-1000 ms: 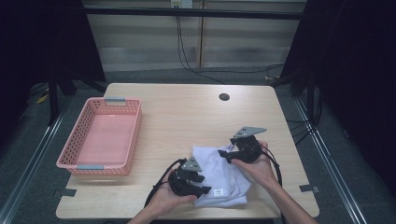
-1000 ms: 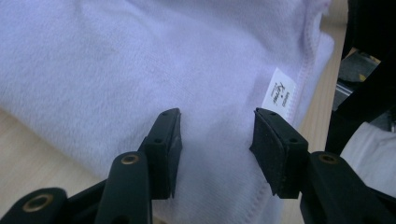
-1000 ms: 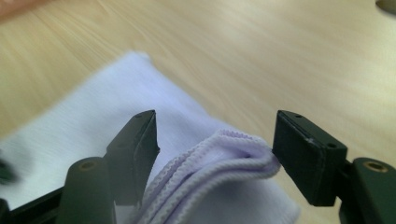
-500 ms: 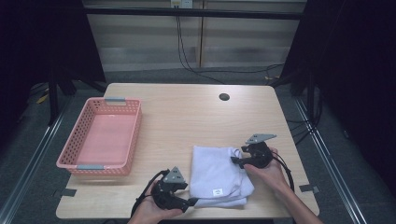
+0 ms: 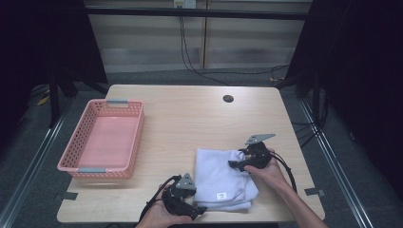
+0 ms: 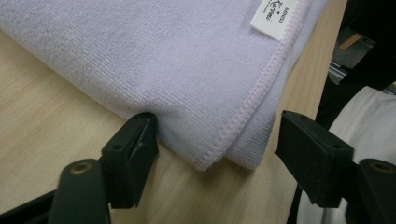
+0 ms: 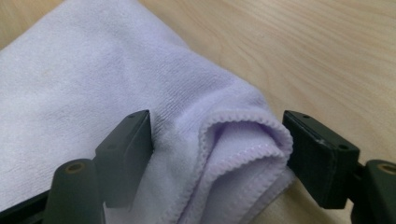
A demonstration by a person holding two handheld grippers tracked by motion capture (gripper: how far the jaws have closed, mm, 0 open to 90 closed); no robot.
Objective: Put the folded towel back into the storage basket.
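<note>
The left gripper [image 6: 215,149] has its jaws spread wide around the near corner of a folded pale lilac towel [image 6: 177,70]; they have just been opening, one pad touches the towel's folded edge and the other stands clear of the stitched hem, so the corner lies between them unpressed. The right gripper [image 7: 217,154] has also just been opening; its jaws straddle a bunched, rolled-over corner of the same towel, both pads right against the cloth, which bulges freely between them and looks released rather than squeezed. A white label [image 6: 279,16] is sewn near the towel's hem. In the high view the towel [image 5: 218,175] lies flat on the near right part of the wooden table [image 5: 190,114], with the left gripper [image 5: 199,209] at its near left corner and the right gripper [image 5: 235,164] at its far right corner, a hand behind each. A pink basket [image 5: 104,142] stands well apart on the left side of the table.
</note>
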